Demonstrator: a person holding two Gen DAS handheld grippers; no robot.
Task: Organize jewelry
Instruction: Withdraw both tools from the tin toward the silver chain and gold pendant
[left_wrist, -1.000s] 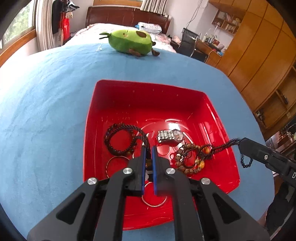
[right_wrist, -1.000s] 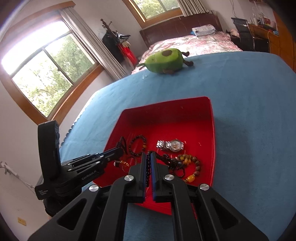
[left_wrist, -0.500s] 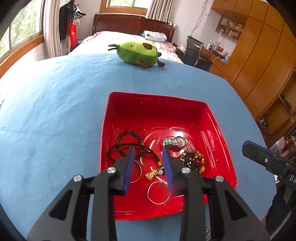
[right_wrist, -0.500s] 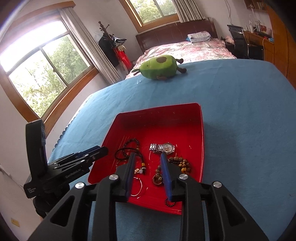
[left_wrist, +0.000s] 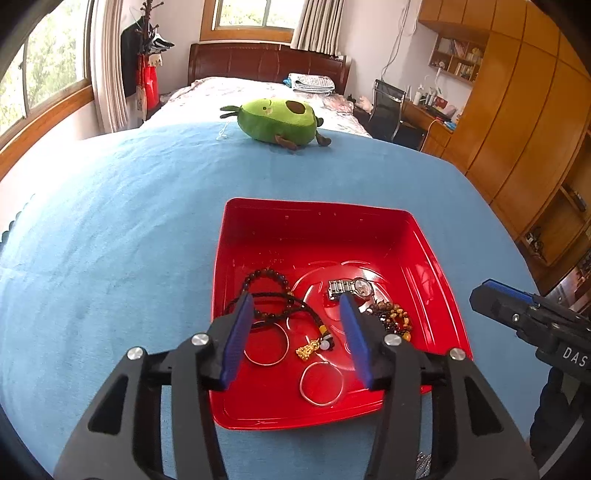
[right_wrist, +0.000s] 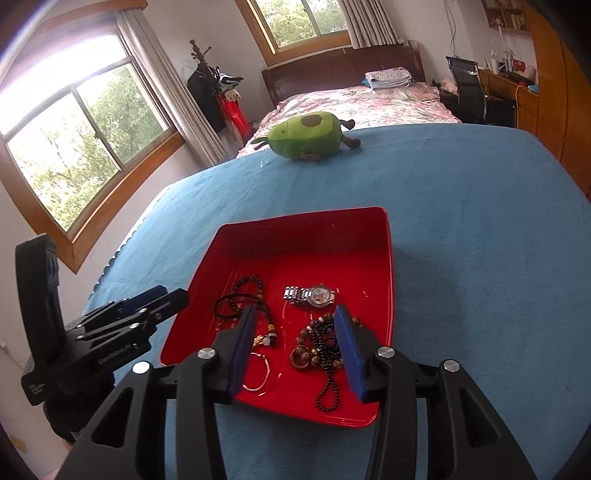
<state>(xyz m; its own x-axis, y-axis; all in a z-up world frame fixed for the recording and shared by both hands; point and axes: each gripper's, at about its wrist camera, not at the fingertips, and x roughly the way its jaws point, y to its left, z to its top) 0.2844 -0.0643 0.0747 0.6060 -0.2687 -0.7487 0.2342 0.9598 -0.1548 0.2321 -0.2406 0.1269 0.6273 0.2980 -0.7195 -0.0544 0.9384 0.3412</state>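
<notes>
Both grippers have just let go and drawn back: left gripper (left_wrist: 297, 332) and right gripper (right_wrist: 295, 345) hang half-open, empty, above the tray (left_wrist: 317, 218). Jewelry (right_wrist: 321, 347) lies inside it. Looks finished; otherwise untangle the beads next.

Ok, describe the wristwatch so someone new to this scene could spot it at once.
On the blue cloth sits a red tray, and the jewelry lies in its near half. The wristwatch lies farthest back on the right, just behind the brown bead pile. It is the only piece with a silver link band and a round dial.
</notes>
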